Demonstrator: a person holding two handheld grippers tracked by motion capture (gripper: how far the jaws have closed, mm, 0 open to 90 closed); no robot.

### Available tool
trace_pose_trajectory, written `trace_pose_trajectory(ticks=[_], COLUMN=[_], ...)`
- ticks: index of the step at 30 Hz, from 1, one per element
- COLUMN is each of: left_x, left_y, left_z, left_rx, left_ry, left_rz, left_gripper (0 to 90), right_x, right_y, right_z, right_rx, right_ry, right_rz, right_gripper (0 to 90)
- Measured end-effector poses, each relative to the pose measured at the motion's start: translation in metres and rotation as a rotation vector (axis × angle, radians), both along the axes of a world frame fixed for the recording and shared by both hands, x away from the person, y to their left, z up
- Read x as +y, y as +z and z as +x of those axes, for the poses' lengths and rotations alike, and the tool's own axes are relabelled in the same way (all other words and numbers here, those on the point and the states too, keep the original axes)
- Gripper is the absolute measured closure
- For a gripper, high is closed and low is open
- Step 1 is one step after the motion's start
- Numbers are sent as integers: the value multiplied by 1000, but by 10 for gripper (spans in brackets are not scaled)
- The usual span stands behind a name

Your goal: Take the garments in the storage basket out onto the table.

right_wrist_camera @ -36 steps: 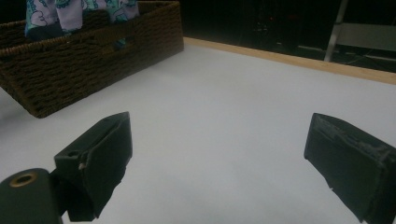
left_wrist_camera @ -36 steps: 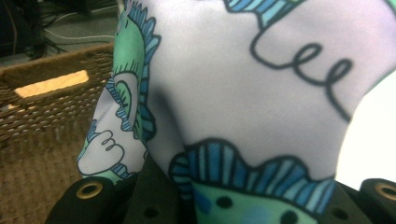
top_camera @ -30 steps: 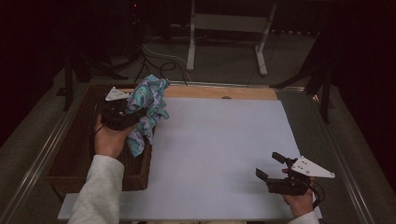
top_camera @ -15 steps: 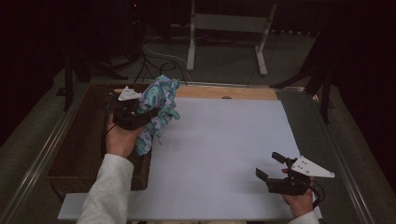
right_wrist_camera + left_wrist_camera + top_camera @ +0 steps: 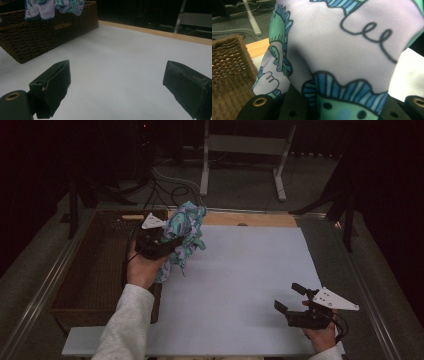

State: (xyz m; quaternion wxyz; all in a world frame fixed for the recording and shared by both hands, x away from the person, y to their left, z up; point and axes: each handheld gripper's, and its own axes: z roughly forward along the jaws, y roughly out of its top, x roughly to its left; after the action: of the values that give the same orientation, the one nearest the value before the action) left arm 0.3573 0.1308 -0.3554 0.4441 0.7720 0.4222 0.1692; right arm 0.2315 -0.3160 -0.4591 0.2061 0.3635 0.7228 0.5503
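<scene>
Left gripper (image 5: 172, 241) clamped on patterned cloth (image 5: 184, 232), bunched fabric held up off white surface (image 5: 240, 285), hanging down ahead of and below jaws. In left gripper view, cloth (image 5: 342, 50) pressed right against jaws. Wicker basket (image 5: 95, 270) just beside left gripper, on its outer side. Right gripper (image 5: 292, 299) well apart from cloth, low over surface, jaws spread wide, nothing between them.

Dim room, dark surroundings. My desk (image 5: 240, 285) top is the brightest area. Close cloth (image 5: 352, 50) and my tongs appear soft, slightly blurred.
</scene>
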Motion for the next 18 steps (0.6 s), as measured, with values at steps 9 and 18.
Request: trace_pose_trajectory(ticks=[9, 18], left_x=[-18, -35], left_y=[-4, -8], left_z=[2, 2], left_rx=[5, 9], left_ry=[-41, -76], left_rz=[1, 6], left_gripper=[729, 729], right_x=[0, -1], right_y=[0, 0], right_z=[0, 0], right_rx=[0, -3], right_ry=[1, 1], right_rz=[1, 0], right_gripper=[77, 77])
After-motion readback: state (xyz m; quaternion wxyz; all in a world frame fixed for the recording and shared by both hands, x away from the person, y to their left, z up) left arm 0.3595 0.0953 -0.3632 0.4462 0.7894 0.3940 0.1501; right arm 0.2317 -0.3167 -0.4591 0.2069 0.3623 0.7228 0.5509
